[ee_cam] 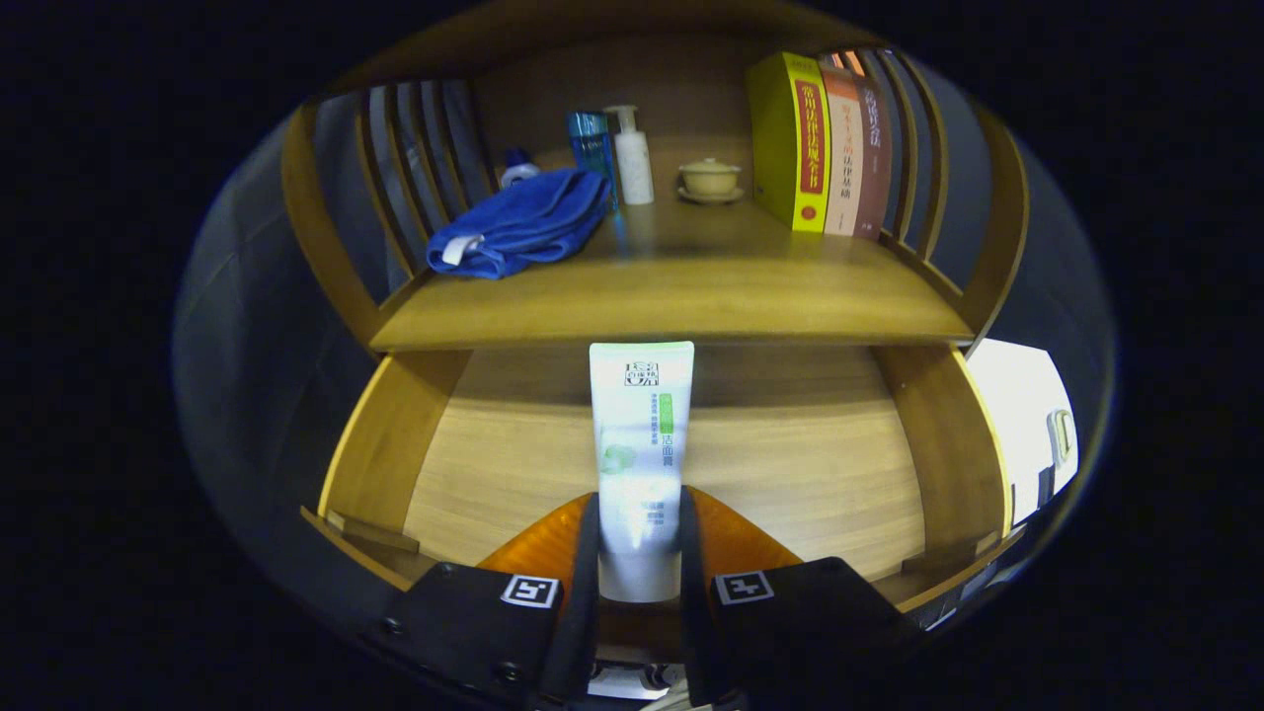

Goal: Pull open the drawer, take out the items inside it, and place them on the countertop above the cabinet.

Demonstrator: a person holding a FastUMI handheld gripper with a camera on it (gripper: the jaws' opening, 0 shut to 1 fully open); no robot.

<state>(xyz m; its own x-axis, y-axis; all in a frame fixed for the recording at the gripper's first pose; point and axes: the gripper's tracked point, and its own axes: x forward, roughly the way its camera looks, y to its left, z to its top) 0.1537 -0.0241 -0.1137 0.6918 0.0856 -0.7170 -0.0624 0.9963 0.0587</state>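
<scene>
Wooden countertop (691, 286) awaits above the opened drawer (790, 464), whose floor looks cleared, while a white tube (640, 444) is clamped between the gripper (639, 538) fingers, not yet placed.

White tube (639, 464) between closed jaws

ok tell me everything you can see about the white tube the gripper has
The tube is white, soft-looking plastic with green print and a flat crimped end pointing away from the camera. It is held between the gripper fingers, both pressing its lower sides. It hangs over the open wooden drawer, its crimped end reaching up to the countertop edge.
</scene>
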